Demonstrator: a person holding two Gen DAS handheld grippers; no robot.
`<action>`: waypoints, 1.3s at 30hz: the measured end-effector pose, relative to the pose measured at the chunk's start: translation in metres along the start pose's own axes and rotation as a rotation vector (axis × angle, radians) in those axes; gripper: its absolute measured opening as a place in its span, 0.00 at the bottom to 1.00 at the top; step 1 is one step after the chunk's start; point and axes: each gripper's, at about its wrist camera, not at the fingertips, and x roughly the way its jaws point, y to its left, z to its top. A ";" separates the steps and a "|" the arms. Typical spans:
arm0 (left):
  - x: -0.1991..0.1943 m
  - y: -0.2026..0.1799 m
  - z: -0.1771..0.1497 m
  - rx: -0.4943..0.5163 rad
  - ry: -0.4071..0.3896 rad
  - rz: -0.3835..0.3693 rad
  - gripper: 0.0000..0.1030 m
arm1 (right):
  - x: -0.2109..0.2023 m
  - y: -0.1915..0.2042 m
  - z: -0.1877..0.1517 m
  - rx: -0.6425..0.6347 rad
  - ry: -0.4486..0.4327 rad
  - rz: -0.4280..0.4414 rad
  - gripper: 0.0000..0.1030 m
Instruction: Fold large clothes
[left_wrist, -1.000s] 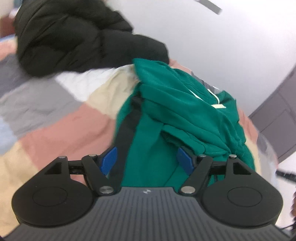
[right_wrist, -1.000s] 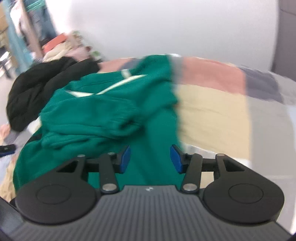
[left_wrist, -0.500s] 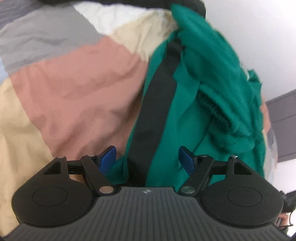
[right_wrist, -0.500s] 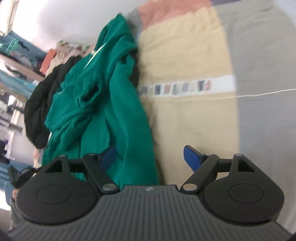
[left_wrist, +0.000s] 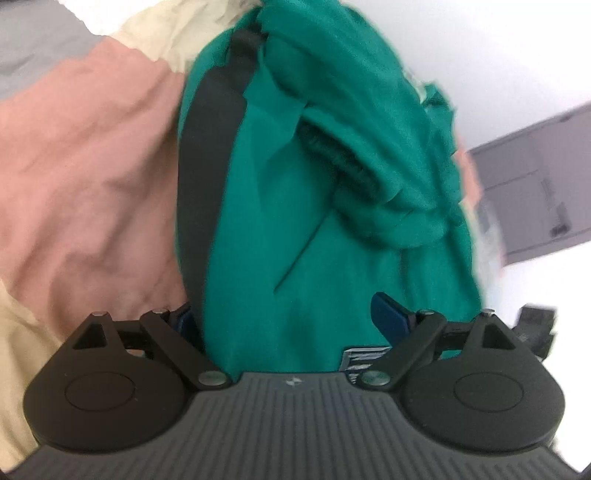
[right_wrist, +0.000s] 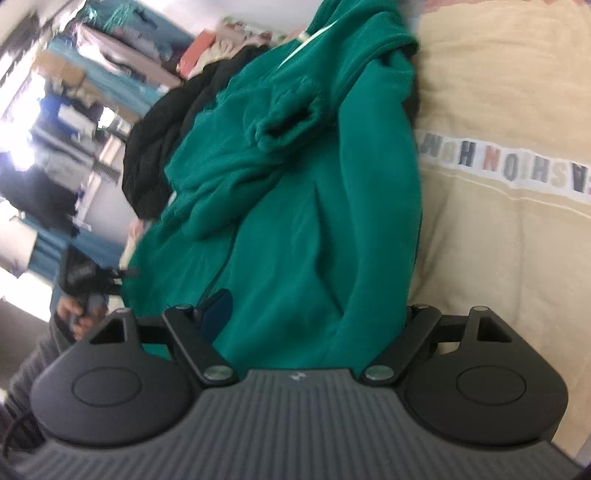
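Green hoodie (left_wrist: 314, 229) lies bunched in a long heap on the bed, over the patchwork quilt (left_wrist: 85, 166); a black strip (left_wrist: 207, 155) runs along one edge, a ribbed cuff (left_wrist: 340, 162) sits folded on top, a white drawstring (right_wrist: 306, 44) shows at the far end. Black jacket (right_wrist: 162, 140) heaped beyond it, against the green.

Left claw (left_wrist: 284, 317): jaws opening, wide, near hem of the garment between them; pads not pressing. One blue pad (left_wrist: 388, 317) clear of the cloth, the other mostly hidden behind the black strip.

Right claw (right_wrist: 314, 314): spread wide, green fabric lying between the jaws, nothing gripped. Only one pad visible; the far one hidden by the cloth edge.

Step in hand, as I read it: taking the near hem at two corners before spreading the garment flat.

To do it well:
- Seat each claw over a single edge layer, not the whole bunch.
- Keep the two claws well apart along the hem so the cloth pulls taut.
- Close fully before lifting; thick fleece may slip.
- Draw toward the near side, clear of the jacket.
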 end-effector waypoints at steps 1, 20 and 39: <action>0.005 -0.001 -0.001 0.002 0.015 0.030 0.88 | 0.005 -0.003 0.000 0.015 0.025 -0.013 0.81; -0.105 -0.017 -0.020 -0.063 -0.229 -0.228 0.12 | -0.073 0.098 0.019 -0.112 -0.307 0.074 0.10; -0.227 0.012 -0.125 -0.166 -0.434 -0.465 0.10 | -0.170 0.127 -0.082 0.205 -0.692 0.200 0.11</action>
